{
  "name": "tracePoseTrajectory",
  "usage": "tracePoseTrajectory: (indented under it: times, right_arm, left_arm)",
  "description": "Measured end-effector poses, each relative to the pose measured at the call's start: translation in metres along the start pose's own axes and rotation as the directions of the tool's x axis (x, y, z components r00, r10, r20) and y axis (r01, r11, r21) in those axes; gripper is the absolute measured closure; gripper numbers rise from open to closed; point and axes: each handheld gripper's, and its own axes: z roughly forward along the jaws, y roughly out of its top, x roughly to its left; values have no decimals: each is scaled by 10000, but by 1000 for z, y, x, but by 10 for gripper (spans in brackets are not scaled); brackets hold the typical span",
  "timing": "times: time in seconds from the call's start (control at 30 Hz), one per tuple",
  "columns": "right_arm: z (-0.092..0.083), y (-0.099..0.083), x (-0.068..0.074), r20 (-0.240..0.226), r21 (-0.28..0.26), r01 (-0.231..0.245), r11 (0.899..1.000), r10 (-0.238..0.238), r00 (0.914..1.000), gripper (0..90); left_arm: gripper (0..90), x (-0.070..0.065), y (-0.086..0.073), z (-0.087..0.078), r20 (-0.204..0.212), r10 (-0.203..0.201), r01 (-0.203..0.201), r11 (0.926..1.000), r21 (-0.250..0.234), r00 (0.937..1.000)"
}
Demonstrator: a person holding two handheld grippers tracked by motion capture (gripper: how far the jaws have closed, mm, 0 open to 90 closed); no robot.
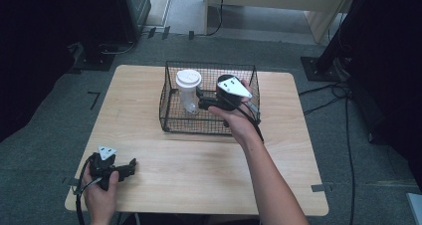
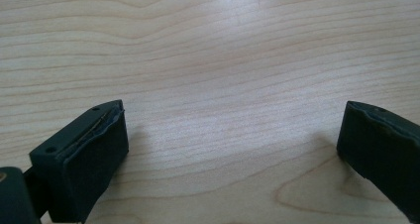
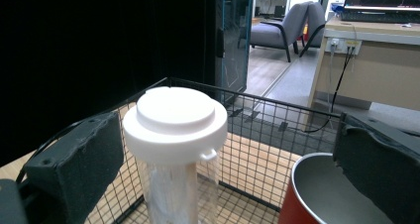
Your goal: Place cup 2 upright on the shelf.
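While the left gripper [image 1: 130, 166] is rested wide open and empty on the table [image 1: 199, 160] at lower left, the right gripper [image 1: 200, 99] is held wide open inside the basket [image 1: 169, 116] at centre, beside the bottle [image 1: 188, 91], gripping nothing; a red cup [image 3: 302, 204] is seen lower right.

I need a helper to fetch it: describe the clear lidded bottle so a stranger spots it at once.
On the wooden table stands a black wire basket. Inside, toward its left side, is a tall clear bottle standing upright. Its wide white lid sets it apart from the red cup with a metal inside next to it.
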Motion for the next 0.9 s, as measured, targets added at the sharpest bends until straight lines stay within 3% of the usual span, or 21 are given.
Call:
tracePoseTrajectory:
  times: [0.9]
  right_arm:
    - [-76,-34,-24,298,102,108,9999,-111,9995,0]
  left_arm:
    - [0,0,0,0,-4,11,-11,10000,14,10000]
